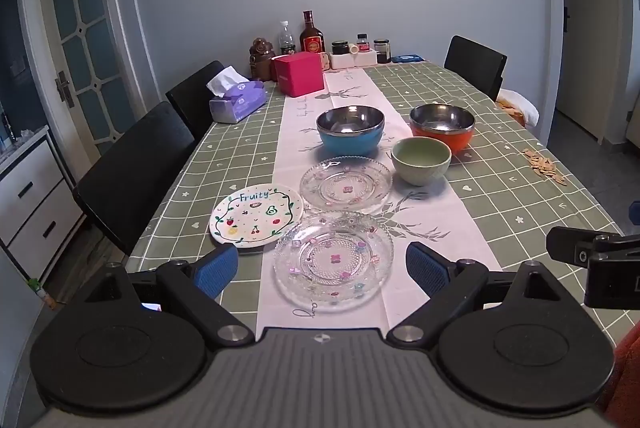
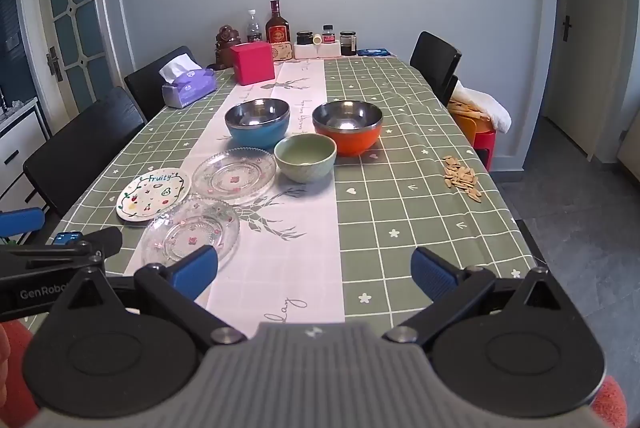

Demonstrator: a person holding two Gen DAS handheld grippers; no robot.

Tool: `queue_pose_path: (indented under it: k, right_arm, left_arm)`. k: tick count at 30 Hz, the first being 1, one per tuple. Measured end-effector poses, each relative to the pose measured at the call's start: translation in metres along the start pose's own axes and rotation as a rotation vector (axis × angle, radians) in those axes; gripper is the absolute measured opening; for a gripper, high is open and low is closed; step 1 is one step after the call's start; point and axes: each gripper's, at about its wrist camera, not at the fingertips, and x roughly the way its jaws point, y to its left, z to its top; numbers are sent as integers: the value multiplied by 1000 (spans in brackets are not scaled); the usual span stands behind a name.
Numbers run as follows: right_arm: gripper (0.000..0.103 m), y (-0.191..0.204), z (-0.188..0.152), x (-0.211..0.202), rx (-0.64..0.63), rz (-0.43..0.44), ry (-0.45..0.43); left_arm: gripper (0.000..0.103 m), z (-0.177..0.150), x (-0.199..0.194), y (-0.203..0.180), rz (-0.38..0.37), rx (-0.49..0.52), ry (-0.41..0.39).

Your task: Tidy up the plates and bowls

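Note:
Two clear glass plates lie on the white runner, the near one [image 1: 334, 260] [image 2: 192, 234] and the far one [image 1: 346, 186] [image 2: 234, 176]. A white "Fruity" plate [image 1: 256, 216] [image 2: 154, 194] lies to their left. A green ceramic bowl [image 1: 421, 161] [image 2: 306, 157], a blue steel bowl [image 1: 351, 130] [image 2: 257, 121] and an orange steel bowl [image 1: 442, 127] [image 2: 347, 127] stand behind. My left gripper [image 1: 322, 270] is open and empty, its pads either side of the near glass plate. My right gripper [image 2: 314, 274] is open and empty above the table's near end.
The table [image 2: 400, 156] has a green checked cloth. A tissue box [image 1: 238, 100], a pink box [image 1: 299, 73], bottles and jars [image 1: 312, 34] stand at the far end. A pile of seeds [image 2: 462, 177] lies near the right edge. Black chairs [image 1: 136, 172] stand along the left.

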Motion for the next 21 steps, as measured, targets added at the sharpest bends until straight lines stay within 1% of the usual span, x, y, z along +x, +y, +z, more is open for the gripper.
queue_pose_path:
  k: [4, 8, 10, 17, 21]
  right_arm:
    - [101, 0, 0, 0, 4, -3, -3]
    - [101, 0, 0, 0, 7, -1, -6]
    - [101, 8, -3, 3, -10, 7, 0]
    - [100, 3, 0, 0, -11, 5, 1]
    - [100, 3, -4, 4, -13, 7, 7]
  left_arm:
    - [103, 0, 2, 5, -13, -16, 5]
    - [103, 0, 2, 2, -12, -16, 7]
    - [103, -2, 3, 1, -11, -20, 5]
    - [103, -1, 2, 1, -10, -11, 6]
    - [103, -1, 2, 0, -10, -14, 7]
